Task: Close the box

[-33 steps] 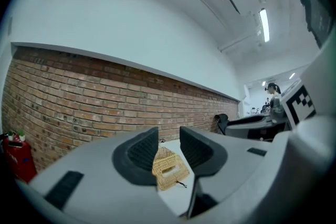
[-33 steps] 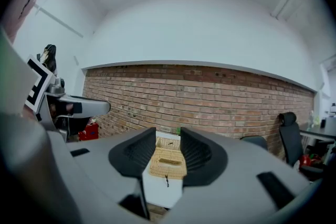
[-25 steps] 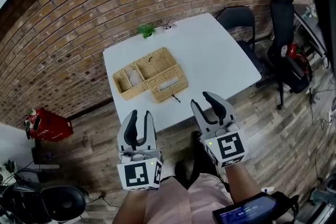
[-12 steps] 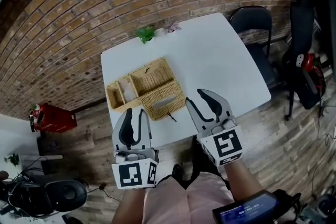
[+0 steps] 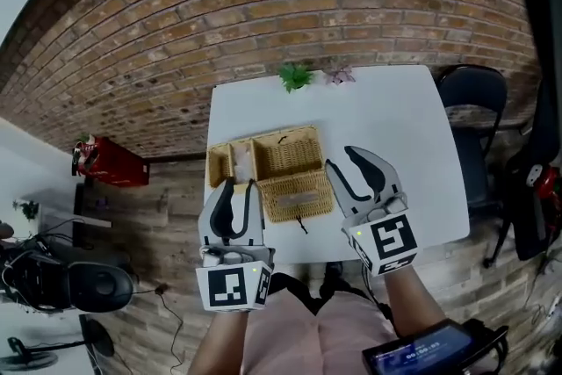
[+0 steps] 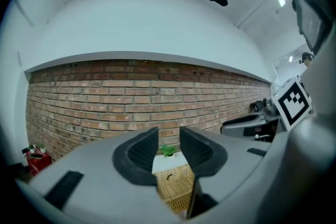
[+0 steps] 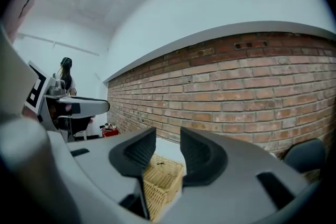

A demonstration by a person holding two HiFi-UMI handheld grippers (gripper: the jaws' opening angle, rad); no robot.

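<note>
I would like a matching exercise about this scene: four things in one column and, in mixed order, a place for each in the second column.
1 wicker box
2 green plant
3 red object
4 black chair

a on the floor, left of the table in the head view
b at the table's far edge, by the brick wall
c on the table, lid open
d right of the table

Pairs: 1-c, 2-b, 3-a, 4-d

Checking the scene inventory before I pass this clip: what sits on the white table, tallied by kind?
Wicker box, lid open: 1
Small green plant: 1
Small pink item, too small to identify: 1
Total on the table: 3
</note>
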